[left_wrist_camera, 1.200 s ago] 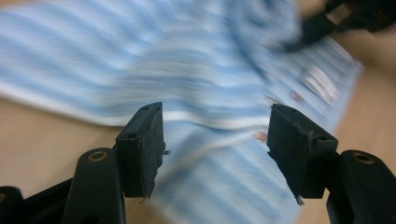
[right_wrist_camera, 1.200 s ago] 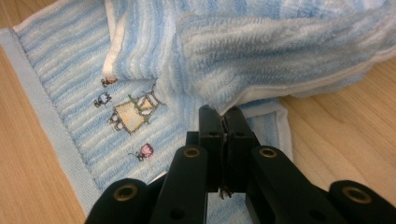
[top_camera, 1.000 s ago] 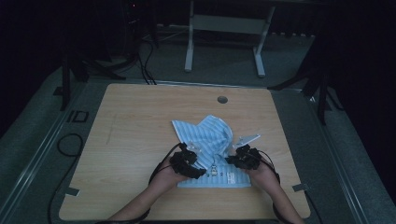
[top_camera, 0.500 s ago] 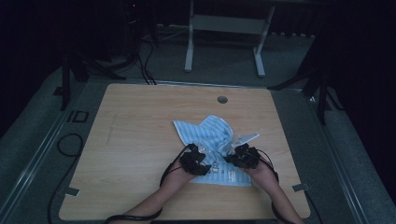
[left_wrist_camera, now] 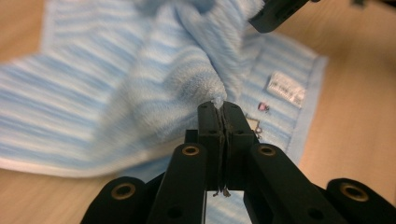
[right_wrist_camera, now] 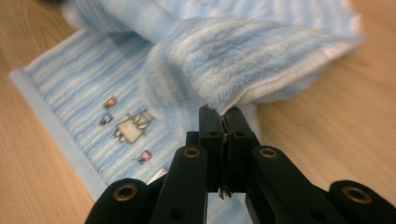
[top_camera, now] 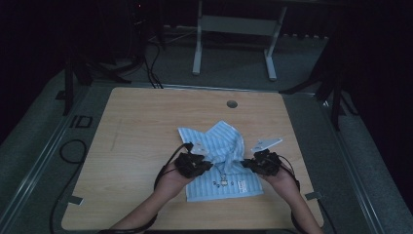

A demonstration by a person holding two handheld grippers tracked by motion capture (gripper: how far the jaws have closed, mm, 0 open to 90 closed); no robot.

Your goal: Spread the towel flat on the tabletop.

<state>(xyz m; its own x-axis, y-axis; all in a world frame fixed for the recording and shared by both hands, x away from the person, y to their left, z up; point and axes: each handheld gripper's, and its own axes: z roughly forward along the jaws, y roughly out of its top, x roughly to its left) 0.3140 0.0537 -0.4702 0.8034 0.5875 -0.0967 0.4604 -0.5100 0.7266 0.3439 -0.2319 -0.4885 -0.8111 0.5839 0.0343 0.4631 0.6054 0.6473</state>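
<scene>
A light blue striped towel lies rumpled at the near middle of the wooden table; its front part, with small embroidered figures and a white label, lies flat. My left gripper has just been closing and is shut on a raised fold of the towel, pinched at the jaw tips. The right gripper is shut on another thick fold of the towel at its tips. Both folds are lifted slightly off the table. The right gripper's jaw reaches in from the far side.
A round cable hole sits near the table's far edge. Bare wood lies to the left and behind the towel. A metal frame stands on the floor beyond the table, and a cable loops beside the left edge.
The left gripper has come in to the right onto the towel and shut on a fold. Both hands have risen a little, pulling the towel's middle up between them.
</scene>
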